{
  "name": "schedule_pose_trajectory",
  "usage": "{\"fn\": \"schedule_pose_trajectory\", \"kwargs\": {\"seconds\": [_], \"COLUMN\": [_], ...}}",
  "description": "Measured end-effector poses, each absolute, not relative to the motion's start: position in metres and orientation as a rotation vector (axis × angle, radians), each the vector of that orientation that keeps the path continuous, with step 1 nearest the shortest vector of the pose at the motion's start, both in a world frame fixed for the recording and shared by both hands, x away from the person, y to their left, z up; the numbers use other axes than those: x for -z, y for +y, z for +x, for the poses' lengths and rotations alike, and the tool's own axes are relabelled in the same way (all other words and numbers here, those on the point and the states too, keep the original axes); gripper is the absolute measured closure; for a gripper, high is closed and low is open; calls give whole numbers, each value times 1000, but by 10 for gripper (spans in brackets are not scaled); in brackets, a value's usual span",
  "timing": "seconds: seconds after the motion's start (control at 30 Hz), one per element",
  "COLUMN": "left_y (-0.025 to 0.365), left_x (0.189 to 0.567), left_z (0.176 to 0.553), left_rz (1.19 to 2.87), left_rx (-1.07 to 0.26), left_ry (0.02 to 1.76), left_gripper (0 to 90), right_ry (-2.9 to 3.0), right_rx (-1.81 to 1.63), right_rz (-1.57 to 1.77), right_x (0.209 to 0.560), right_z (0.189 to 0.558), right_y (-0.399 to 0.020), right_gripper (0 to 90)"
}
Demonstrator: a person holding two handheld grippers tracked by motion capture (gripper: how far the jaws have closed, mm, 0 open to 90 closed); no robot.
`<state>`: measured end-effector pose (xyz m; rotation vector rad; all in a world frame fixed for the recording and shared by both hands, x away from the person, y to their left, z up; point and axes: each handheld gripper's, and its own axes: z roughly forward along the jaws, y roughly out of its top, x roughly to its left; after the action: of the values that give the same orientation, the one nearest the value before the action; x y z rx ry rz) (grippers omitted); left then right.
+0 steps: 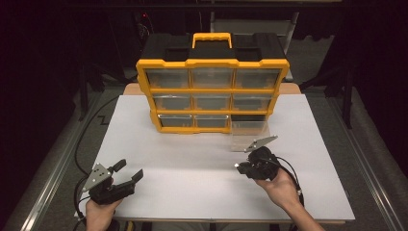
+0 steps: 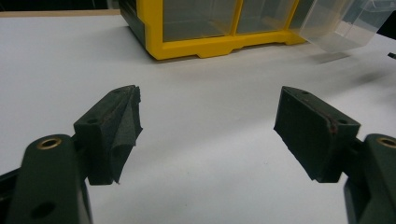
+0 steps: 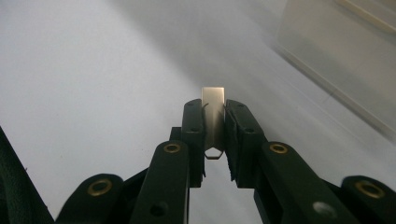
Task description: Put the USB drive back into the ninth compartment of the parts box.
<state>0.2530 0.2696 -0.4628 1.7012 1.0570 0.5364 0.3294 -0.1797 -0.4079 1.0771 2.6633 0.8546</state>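
Right gripper: jaws pinching a small flat metal clip, held upright between the pads, its top edge standing proud of them; it sits above the bench, near a clear drawer pulled out of the organizer. Left gripper: jaws spread wide, nothing between them, low over bare bench at its near left. Organizer: yellow frame, clear drawers, handle on top, at the far middle.

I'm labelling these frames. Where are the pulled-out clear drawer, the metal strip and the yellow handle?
Clear drawer (image 1: 248, 134), high view, its front wall.
Metal strip (image 3: 214, 112), right gripper view, flat face above the right claw's pads.
Yellow handle (image 1: 211, 37), high view, top bar.
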Motion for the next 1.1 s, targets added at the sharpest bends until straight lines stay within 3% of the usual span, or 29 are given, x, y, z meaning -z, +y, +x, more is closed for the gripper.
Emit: {"fn": "schedule_pose_trajectory", "kwargs": {"seconds": [1.1], "left_y": [269], "left_x": [464], "left_z": [253], "left_rz": [1696], "left_rx": [-523], "left_ry": [1060], "left_gripper": [237], "right_ry": [2565], "right_rx": [-966], "right_rz": [1092], "right_x": [376], "right_z": [327], "right_y": [-209], "right_gripper": [799]}}
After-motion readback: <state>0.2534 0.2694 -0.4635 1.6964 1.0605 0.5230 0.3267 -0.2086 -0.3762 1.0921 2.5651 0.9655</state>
